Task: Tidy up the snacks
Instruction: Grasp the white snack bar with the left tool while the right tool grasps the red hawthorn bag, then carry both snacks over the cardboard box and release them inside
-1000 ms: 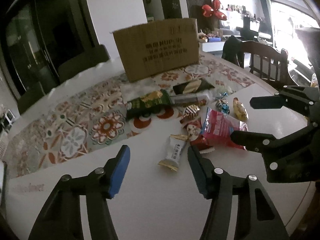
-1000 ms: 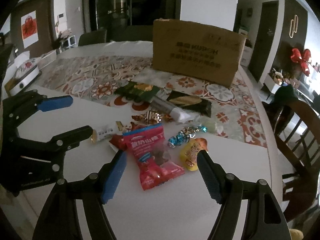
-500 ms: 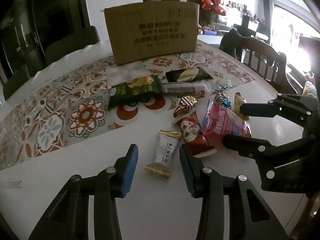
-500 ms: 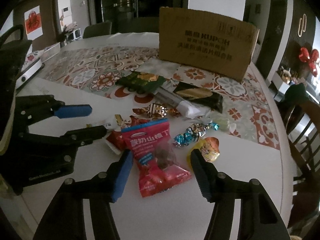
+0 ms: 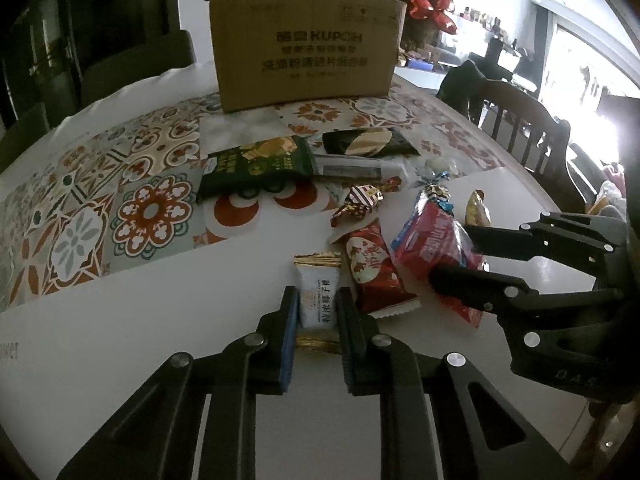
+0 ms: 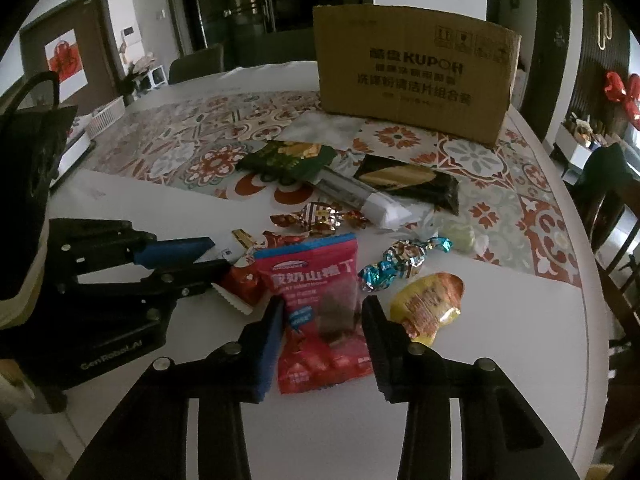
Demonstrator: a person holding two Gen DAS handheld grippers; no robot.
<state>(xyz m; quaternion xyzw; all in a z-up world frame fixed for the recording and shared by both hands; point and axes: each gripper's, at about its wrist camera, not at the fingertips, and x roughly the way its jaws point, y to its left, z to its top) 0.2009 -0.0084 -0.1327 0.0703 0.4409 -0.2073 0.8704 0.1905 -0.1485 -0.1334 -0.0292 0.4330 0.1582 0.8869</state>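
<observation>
The left gripper (image 5: 318,312) has its jaws pinched in tight on a little white snack packet (image 5: 318,298), the kind with dark lettering down the front and crimped gold ends, one gold end poking out below the pads. It's lying flat on the white table (image 5: 140,340), right at the near edge of the snack pile.

The right gripper (image 6: 324,320) is closing around a red pouch (image 6: 320,308) with a blue strip across the top and white characters on it. The pouch sits between the blue pads, the left pad is right against its edge, but I can't tell if the right one is pressing yet.

Moving outward: a red packet with a white round label (image 5: 370,266) lies just between the white one and the red pouch. A yellow-orange packet (image 6: 430,306) sits just right of the pouch, with a blue foil candy (image 6: 402,262) above it. Further back there's a gold-striped candy (image 6: 318,216), a green bag (image 6: 286,158), and a dark wafer pack (image 6: 408,186) on the patterned mat (image 5: 100,200). A cardboard box (image 6: 412,74) stands upright at the far side.
</observation>
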